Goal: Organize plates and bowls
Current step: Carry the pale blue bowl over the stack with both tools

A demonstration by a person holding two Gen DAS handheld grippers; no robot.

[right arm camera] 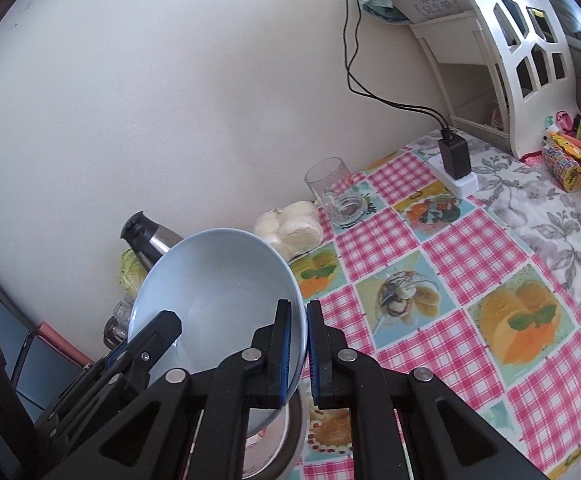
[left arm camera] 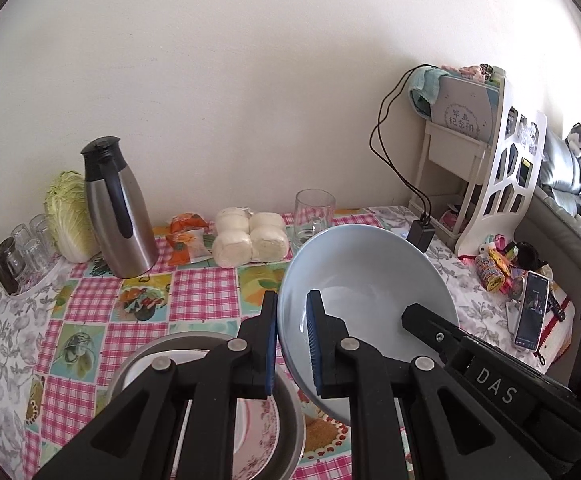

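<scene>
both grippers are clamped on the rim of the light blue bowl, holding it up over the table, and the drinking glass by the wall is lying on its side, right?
Not quite. Both the left gripper and right gripper do clamp the light blue bowl, but the drinking glass stands upright, as the right wrist view shows.

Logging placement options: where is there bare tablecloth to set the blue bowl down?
Free: checkered cloth right of the blue bowl, before the glass. Crowded: back edge by thermos and buns; stacked dishes below.
</scene>
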